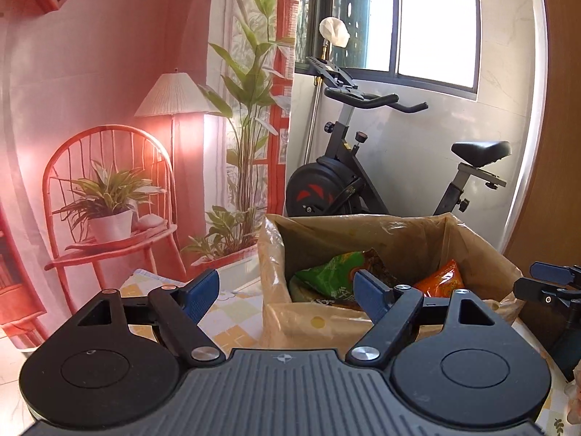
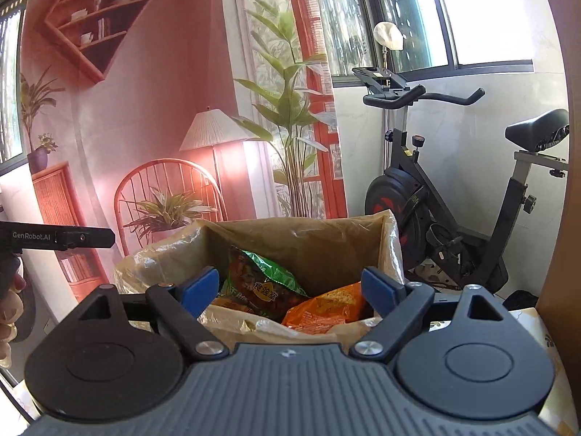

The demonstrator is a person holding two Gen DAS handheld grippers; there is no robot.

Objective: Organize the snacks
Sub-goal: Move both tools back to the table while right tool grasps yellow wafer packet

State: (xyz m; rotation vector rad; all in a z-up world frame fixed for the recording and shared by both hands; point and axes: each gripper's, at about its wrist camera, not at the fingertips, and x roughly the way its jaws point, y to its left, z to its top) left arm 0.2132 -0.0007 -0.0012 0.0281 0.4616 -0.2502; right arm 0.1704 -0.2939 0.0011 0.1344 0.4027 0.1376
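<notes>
Your left gripper [image 1: 287,292] and right gripper [image 2: 290,289] both stood spread wide, nothing between the pads. Green crinkled snack bag [image 2: 261,276] and orange snack packet [image 2: 323,309] lay just ahead, inside the plastic-lined brown cardboard box [image 2: 290,239].

Far right: black exercise bike [image 1: 366,167] standing against a pale wall below a dark-framed window [image 1: 417,25]; a white cloth [image 1: 334,31] is draped on a pole just behind its handlebars. Far left: hanging backdrop [image 2: 152,83] printed with a red chair, lamp, potted plants and shelf. Near: table [image 1: 232,309] covered in a yellow-and-white checked cloth.
</notes>
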